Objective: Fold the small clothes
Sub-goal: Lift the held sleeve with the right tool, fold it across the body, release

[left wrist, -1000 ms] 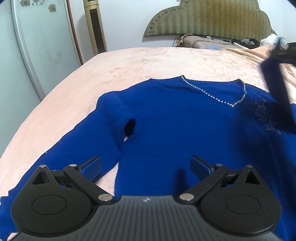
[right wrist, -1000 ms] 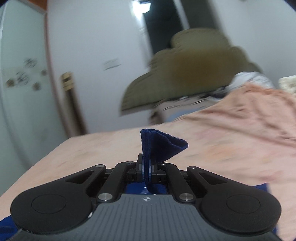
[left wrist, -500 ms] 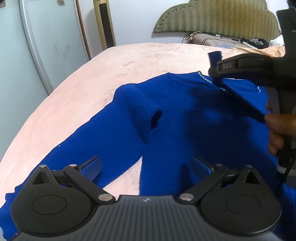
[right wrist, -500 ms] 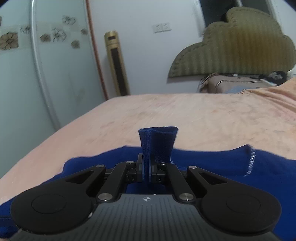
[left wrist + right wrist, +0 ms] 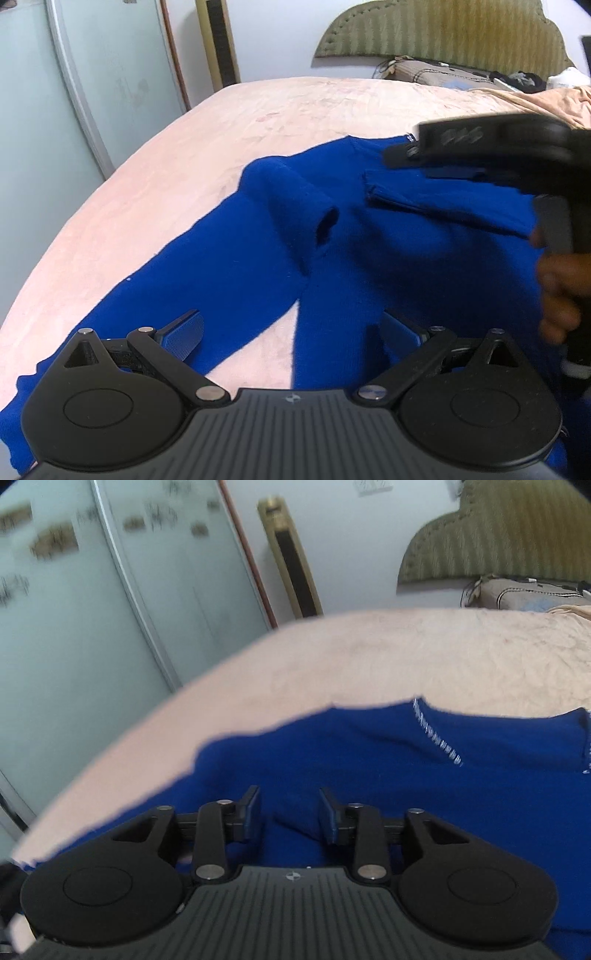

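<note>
A royal blue sweater (image 5: 388,266) with a beaded neckline (image 5: 437,740) lies on the pink bed (image 5: 280,122). Its left sleeve (image 5: 236,273) is folded in over the body, with the cuff opening near the middle. The right sleeve (image 5: 443,201) lies across the chest, just under my right gripper (image 5: 290,814). That gripper is open and empty, and also shows in the left wrist view (image 5: 402,155) above the sweater. My left gripper (image 5: 291,332) is open and empty, low over the sweater's near left part.
A padded headboard (image 5: 443,33) and pillows (image 5: 436,70) are at the far end. A glass wardrobe door (image 5: 92,92) and a tall gold floor unit (image 5: 218,40) stand left of the bed. The bed's left edge (image 5: 110,184) curves close by.
My right gripper carried the right sleeve leftward over the sweater's chest, lowered, and opened, letting the sleeve drop. The left gripper stayed open and shifted slightly.
</note>
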A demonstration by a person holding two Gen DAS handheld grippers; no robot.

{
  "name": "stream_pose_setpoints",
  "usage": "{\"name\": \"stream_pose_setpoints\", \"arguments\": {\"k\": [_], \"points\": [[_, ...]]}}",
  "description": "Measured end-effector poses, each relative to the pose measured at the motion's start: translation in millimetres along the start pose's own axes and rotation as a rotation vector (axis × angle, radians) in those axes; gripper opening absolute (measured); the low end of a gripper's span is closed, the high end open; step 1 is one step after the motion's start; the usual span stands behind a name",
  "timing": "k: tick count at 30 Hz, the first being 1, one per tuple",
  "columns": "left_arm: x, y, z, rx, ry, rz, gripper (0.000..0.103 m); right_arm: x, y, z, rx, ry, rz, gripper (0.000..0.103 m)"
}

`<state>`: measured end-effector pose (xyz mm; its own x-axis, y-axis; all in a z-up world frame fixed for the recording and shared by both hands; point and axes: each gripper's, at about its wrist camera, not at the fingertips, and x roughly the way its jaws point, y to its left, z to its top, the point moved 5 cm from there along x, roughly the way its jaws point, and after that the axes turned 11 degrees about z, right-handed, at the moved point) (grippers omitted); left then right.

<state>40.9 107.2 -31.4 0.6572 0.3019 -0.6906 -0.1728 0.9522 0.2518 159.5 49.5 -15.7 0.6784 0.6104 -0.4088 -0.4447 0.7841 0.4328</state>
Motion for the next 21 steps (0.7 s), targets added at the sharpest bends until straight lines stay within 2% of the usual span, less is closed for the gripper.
{"name": "stream_pose_setpoints", "arguments": {"k": [1,3,7,9,11,12,14,15,16,19,21], "points": [[-0.6,1.0,0.0,-0.006,0.001,0.002,0.102,-8.1,-2.0,2.9,0.029,-0.027,0.008,0.050],[-1.5,2.3,-1.4,-0.015,0.008,0.001,0.102,-13.6,-8.6,5.0,0.094,-0.032,0.013,0.048],[-5.4,4.3,-7.3,-0.009,0.012,0.011,0.102,7.9,-9.3,-11.9,0.078,0.129,-0.025,0.049],[-7.8,6.9,-10.4,-0.016,0.009,0.021,0.102,5.4,-3.0,-14.8,0.048,0.113,-0.052,0.050],[-8.4,9.2,-13.5,-0.029,0.024,0.035,0.102,-5.1,-0.6,-13.2,0.117,0.065,0.010,0.049],[-8.8,10.7,-14.3,-0.037,0.031,0.036,0.102,-8.8,-0.3,-11.5,0.134,0.048,0.034,0.053],[-12.6,17.0,-17.4,-0.065,0.037,0.041,0.102,-4.4,1.5,-14.6,0.080,0.109,-0.020,0.056],[-15.4,23.3,-20.1,-0.085,0.035,0.047,0.102,-0.5,3.1,-17.8,0.047,0.152,-0.066,0.056],[-16.6,29.9,-22.9,-0.105,0.035,0.055,0.102,-0.8,5.2,-17.2,0.016,0.149,-0.091,0.056],[-19.5,61.8,-38.0,-0.224,0.085,0.076,0.102,-20.2,22.8,-16.7,-0.010,0.099,-0.062,0.057],[-25.5,91.9,-54.0,-0.370,0.117,0.042,0.102,-32.3,38.0,-17.5,-0.038,0.062,-0.038,0.061]]}}
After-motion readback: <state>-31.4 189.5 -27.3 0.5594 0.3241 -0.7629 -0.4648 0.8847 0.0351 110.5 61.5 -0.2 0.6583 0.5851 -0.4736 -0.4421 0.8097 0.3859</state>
